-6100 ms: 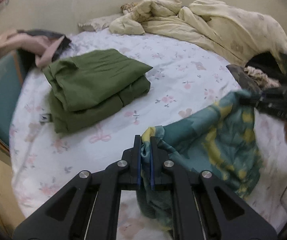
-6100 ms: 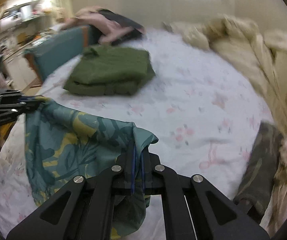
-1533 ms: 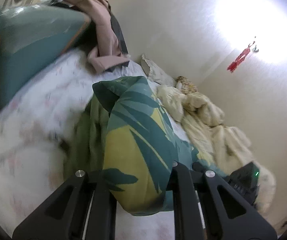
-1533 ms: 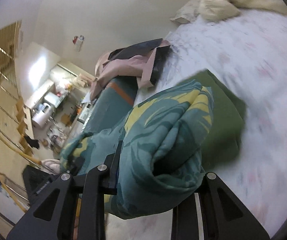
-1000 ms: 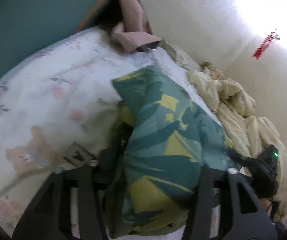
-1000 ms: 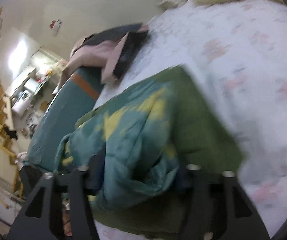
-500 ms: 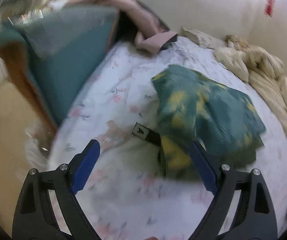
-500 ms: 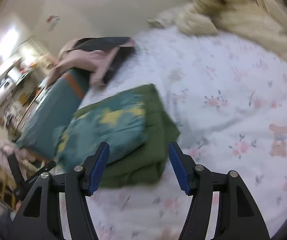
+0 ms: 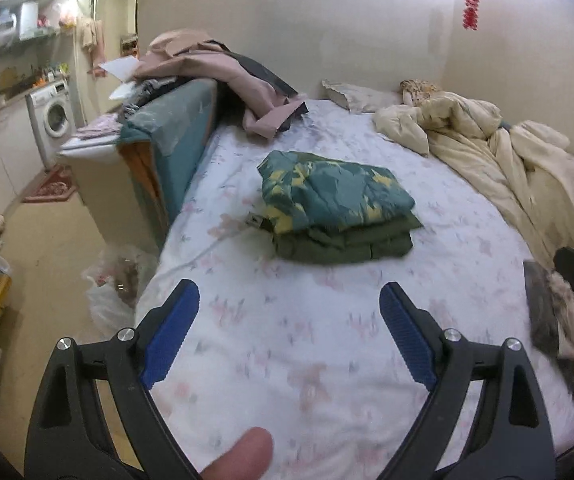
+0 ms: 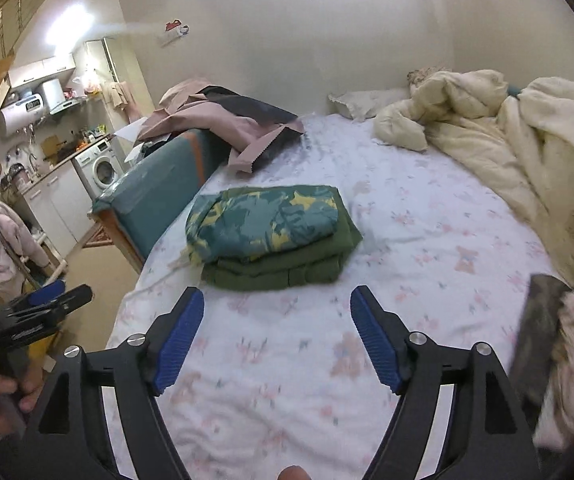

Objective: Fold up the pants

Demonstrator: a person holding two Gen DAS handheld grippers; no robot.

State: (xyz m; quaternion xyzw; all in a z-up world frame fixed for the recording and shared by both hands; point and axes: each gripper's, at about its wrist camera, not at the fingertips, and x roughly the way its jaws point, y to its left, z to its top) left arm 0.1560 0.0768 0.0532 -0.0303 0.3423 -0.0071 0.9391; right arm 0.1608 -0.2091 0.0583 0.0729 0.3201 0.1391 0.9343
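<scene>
Bed with a white floral-print sheet (image 9: 307,344), seen along both grippers. Left of the bed: a white front-loading washing machine (image 9: 53,118) against the far wall, a teal upholstered bench (image 9: 171,140) touching the bed's left edge, and a heap of pink and black garments (image 9: 223,68) draped over the bench and onto the sheet. A crumpled clear plastic bag (image 9: 113,284) lies on the floor by the bed's near left corner. At the head and right side of the bed: a rumpled cream quilt (image 9: 487,140). Nothing lies on the sheet between either gripper and the stack.

Left gripper (image 9: 289,304): blue-padded fingers (image 9: 171,332) spread wide, their jaws having just been opening, nothing between them, clear of the sheet. Right gripper (image 10: 277,312): blue-padded fingers (image 10: 179,336) likewise wide apart, jaws having just been opening, holding and touching nothing.

Folded teal pants with a yellow leaf print (image 9: 333,194) form a compact rectangle resting on top of a folded olive-green garment (image 9: 347,242), toward the left half of the bed, near the bench and well apart from the quilt. A small grey label (image 9: 254,221) juts out at the stack's left edge.
</scene>
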